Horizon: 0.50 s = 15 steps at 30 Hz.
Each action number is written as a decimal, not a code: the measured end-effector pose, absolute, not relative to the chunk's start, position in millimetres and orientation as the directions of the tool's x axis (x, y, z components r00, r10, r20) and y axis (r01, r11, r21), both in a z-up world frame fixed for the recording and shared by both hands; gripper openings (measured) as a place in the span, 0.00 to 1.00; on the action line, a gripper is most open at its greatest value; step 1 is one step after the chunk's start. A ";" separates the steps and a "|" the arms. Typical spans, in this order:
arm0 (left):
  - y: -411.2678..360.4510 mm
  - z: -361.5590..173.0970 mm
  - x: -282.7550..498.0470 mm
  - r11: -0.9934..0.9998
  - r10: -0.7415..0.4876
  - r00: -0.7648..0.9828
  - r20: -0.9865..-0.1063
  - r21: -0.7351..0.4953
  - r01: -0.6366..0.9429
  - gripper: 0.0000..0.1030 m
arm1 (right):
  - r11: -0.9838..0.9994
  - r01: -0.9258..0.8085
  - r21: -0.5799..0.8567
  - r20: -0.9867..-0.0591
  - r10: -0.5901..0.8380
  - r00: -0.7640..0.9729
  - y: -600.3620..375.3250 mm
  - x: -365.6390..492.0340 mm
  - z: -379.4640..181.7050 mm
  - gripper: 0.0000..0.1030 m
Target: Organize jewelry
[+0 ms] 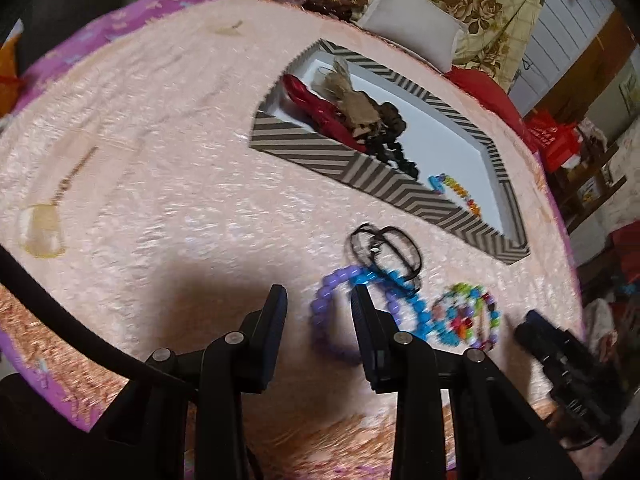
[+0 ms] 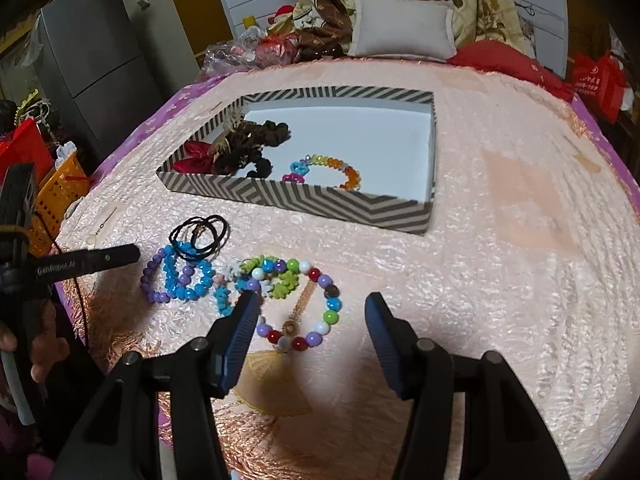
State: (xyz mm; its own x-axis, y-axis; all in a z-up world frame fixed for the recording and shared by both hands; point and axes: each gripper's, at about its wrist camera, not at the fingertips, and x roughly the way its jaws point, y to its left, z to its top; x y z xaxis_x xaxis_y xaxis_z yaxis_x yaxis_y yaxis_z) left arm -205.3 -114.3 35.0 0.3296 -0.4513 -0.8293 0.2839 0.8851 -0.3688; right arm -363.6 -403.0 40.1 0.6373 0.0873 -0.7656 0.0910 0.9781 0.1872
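Nearest the right wrist camera, the right gripper (image 2: 308,304) hangs with its jaws apart and nothing clamped, its blue-padded fingers (image 2: 240,332) straddling a large multicoloured bead bracelet (image 2: 320,304) that lies flat on the pink textured bedspread (image 2: 500,280), with a yellow tassel (image 2: 272,384) trailing from it toward the camera. At far left a hand (image 2: 44,344) holds the left gripper (image 2: 120,254), which pokes in over the cloth beside a purple bead bracelet (image 2: 154,280) that interlocks with a blue bead bracelet (image 2: 188,278); black cord loops (image 2: 200,234) lie on their far edge. Seen from its own camera, the left gripper (image 1: 320,296) stands partly open and empty, its right finger overlapping the purple bracelet's ring. Just right of the blue bracelet sits a green and white bead cluster (image 2: 276,276). Farther back rests a zigzag-striped box (image 2: 320,200), holding a red fabric piece (image 2: 196,160), dark brown bead strands (image 2: 248,144) and, further right, a rainbow bead bracelet (image 2: 332,172) on its white floor
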 end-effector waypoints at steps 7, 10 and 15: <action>-138.6 27.4 -169.3 0.879 -0.465 0.266 -0.844 -0.404 0.255 0.32 | 0.976 0.092 0.199 -0.763 0.095 0.639 -404.0 -361.3 42.2 0.57; -144.3 16.9 -157.3 0.878 -0.470 0.230 -0.852 -0.425 0.220 0.32 | 0.974 0.095 0.205 -0.762 0.098 0.640 -405.2 -361.1 43.7 0.57; -156.3 19.1 -156.6 0.872 -0.472 0.235 -0.850 -0.412 0.264 0.12 | 0.972 0.090 0.219 -0.762 0.113 0.638 -404.8 -357.3 42.8 0.57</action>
